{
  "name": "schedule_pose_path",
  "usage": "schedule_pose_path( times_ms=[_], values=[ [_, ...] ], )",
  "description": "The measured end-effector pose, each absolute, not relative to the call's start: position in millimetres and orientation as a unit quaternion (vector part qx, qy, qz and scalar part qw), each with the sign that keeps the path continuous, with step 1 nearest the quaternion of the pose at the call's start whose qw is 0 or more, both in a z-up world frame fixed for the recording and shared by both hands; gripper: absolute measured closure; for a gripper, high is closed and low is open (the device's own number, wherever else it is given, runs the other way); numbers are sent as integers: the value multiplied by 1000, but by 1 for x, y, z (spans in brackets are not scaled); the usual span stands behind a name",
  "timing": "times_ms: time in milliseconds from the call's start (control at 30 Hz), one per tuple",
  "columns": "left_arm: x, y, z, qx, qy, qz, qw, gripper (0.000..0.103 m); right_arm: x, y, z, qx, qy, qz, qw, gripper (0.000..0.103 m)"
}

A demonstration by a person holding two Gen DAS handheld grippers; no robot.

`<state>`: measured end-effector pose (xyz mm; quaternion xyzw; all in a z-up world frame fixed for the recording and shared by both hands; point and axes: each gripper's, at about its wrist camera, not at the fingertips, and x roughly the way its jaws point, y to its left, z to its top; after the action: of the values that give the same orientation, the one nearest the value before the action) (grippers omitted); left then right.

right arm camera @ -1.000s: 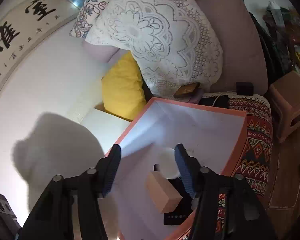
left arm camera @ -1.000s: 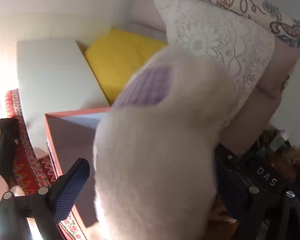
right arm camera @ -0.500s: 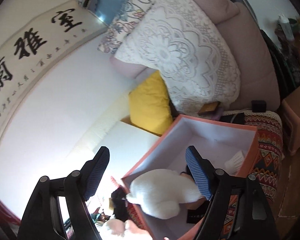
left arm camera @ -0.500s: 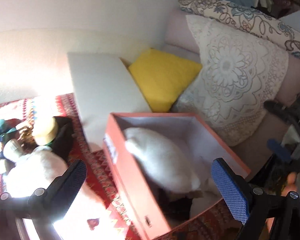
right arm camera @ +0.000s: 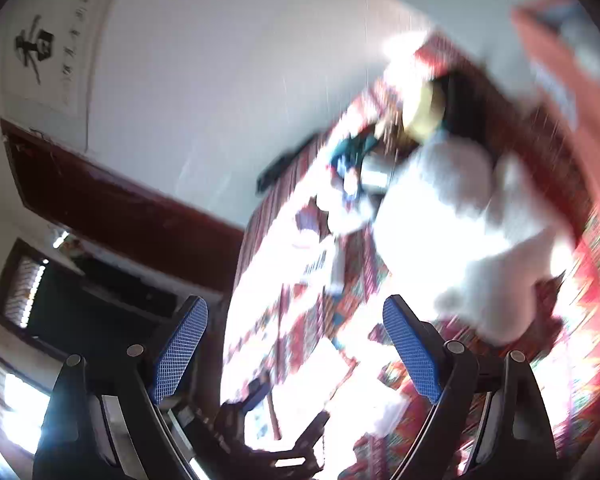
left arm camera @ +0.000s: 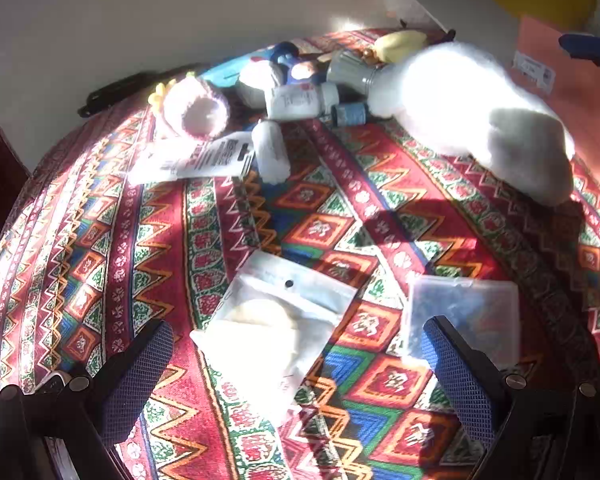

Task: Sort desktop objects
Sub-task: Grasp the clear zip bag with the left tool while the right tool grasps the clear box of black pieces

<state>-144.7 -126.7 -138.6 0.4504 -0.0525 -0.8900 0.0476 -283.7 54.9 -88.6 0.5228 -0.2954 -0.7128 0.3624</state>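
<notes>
My left gripper point(left arm camera: 298, 364) is open and hovers low over the patterned red cloth point(left arm camera: 100, 264). Between its fingers lies a white zip pouch point(left arm camera: 272, 332); a clear plastic case point(left arm camera: 460, 316) sits by the right finger. A white plush toy point(left arm camera: 468, 116) lies at the far right beside the orange box point(left arm camera: 572, 80). Behind it are a white tube point(left arm camera: 300, 100), a pink knitted cup point(left arm camera: 198, 108) and a white label card point(left arm camera: 196, 158). My right gripper point(right arm camera: 296, 352) is open and holds nothing; its view is blurred, with the plush toy point(right arm camera: 460, 240) ahead.
A cluster of small items, a grey cap point(left arm camera: 350, 72), a blue spool point(left arm camera: 350, 114) and a yellow piece point(left arm camera: 400, 44), lies against the white wall point(left arm camera: 180, 8). A dark remote-like bar point(left arm camera: 120, 88) rests at the cloth's back edge. The other gripper's black frame point(right arm camera: 268, 432) shows low.
The left gripper has swung from the orange box down to the cloth and now hovers over the zip pouch. The right view has turned from the box towards the table and is blurred.
</notes>
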Motion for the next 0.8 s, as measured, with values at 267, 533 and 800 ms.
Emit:
schedule_pose_path(
  times_ms=[267, 533, 800],
  values=[
    [-167, -157, -179, 502, -41, -864, -18, 1, -207, -19, -173, 553, 115, -733, 380, 18],
    [-190, -164, -181, 492, -13, -870, -18, 1, -201, -41, -182, 509, 199, -758, 355, 15],
    [-181, -176, -168, 502, 61, -862, 32, 48, -184, -53, -172, 476, 233, -764, 368, 48]
  ],
)
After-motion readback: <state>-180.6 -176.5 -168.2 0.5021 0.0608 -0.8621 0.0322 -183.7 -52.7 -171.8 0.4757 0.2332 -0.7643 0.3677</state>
